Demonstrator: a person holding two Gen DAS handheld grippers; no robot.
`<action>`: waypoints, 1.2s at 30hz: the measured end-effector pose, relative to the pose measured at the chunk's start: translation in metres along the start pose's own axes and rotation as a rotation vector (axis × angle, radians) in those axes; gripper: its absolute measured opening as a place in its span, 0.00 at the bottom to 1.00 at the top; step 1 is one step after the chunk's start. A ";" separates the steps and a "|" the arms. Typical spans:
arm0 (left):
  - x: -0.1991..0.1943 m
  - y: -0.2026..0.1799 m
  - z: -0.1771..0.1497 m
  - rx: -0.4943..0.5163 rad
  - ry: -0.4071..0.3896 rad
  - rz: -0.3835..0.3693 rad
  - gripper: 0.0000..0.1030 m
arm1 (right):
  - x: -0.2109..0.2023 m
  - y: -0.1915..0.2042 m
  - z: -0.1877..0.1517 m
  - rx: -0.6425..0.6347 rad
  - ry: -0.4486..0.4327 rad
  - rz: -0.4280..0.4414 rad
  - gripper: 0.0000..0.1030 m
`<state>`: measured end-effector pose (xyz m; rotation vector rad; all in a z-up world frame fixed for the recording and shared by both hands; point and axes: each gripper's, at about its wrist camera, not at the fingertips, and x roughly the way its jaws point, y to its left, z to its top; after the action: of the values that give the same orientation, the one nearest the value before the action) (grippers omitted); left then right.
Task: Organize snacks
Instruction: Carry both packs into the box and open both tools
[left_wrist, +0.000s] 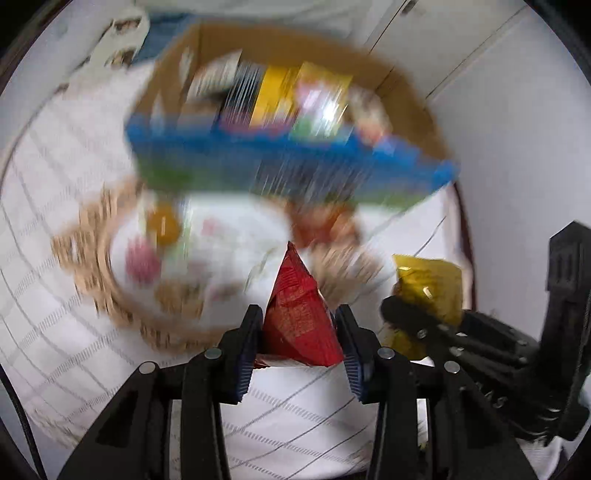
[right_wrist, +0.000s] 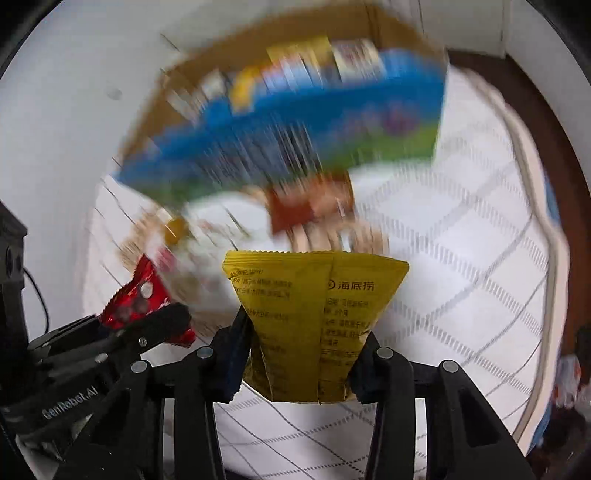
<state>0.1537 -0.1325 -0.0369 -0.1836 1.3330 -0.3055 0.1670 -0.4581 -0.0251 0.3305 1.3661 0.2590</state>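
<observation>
Closest to our lens, the left tool (left_wrist: 300, 332) has its two blue-padded fingers pressed against the sides of a red crinkled foil snack packet (left_wrist: 301, 317), whose pointed top stands up between them. Our right tool (right_wrist: 301, 354) likewise grips a yellow plastic snack pouch with printed Chinese text (right_wrist: 314, 317), pinched at its lower half so the wide sealed top fans out above the fingers. Both packets hang above the white cloth with thin grey grid lines (right_wrist: 461, 258) that covers the desk.

Everything farther off is smeared by motion blur. We take as landmark the open brown cardboard box with a blue and green printed front (left_wrist: 280, 162). Inside it we make out several upright packages in yellow, white and pink, too blurred to name. Just in front of the box lies a round woven straw-coloured tray (left_wrist: 110, 280) holding pale wrappers, and an orange-red pack (right_wrist: 306, 206) sits beside it. Both tools hover in front of that tray, side by side.
</observation>
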 end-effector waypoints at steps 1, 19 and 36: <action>-0.011 -0.004 0.014 0.007 -0.033 -0.010 0.37 | -0.015 0.005 0.016 -0.012 -0.035 0.015 0.45; 0.037 0.071 0.175 0.046 0.031 0.239 0.37 | 0.032 0.005 0.205 -0.067 0.008 -0.245 0.45; 0.085 0.094 0.165 -0.033 0.172 0.243 0.86 | 0.074 -0.008 0.212 -0.043 0.143 -0.302 0.90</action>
<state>0.3421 -0.0782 -0.1061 -0.0219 1.5145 -0.0951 0.3890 -0.4548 -0.0596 0.0676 1.5279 0.0616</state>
